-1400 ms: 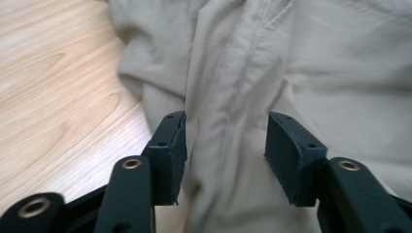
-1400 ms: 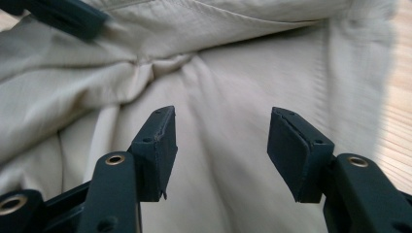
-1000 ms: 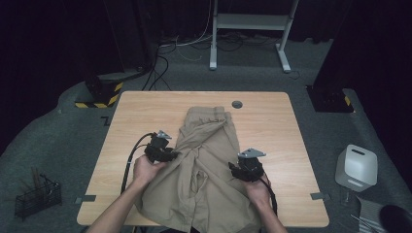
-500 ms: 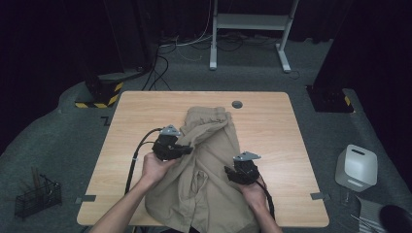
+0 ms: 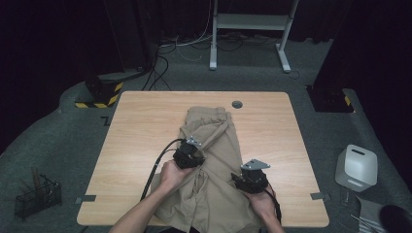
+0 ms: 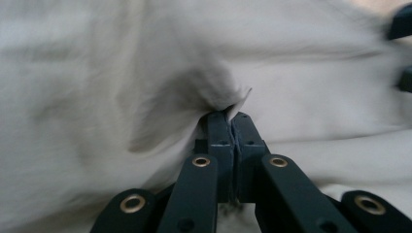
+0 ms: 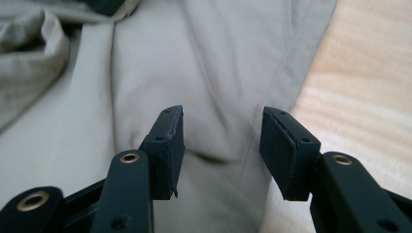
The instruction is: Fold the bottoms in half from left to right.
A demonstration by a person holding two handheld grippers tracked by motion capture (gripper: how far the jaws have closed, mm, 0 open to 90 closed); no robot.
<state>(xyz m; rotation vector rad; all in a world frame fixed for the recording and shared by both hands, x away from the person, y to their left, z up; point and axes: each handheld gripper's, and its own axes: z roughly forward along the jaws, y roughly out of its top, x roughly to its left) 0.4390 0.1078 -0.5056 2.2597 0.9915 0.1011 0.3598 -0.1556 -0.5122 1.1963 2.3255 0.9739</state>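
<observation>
**Mid-fold on the khaki garment**

Left gripper (image 5: pixel 188 156) is clamped shut on a pinch of the garment (image 5: pixel 214 145); in the left gripper view you can see the fabric (image 6: pixel 145 73) bunched right at the closed tips. The jaws were closing just now and they've got cloth between them.

Looks to me like the folding step: a left-side flap is being carried over toward the middle. Next it needs laying flat on the centre and then letting go, without dragging the layers underneath.

The garment lies mid-table (image 5: pixel 145 121), long axis running near to far, the narrow end pointing far toward the small round grommet (image 5: pixel 237 104), the wide end hanging at the near edge. Shirt or trousers, hard to call from this blur.

Right gripper (image 5: pixel 250 180) hovers with jaws apart over the right edge of the cloth (image 7: pixel 209 73), holding nothing.
</observation>
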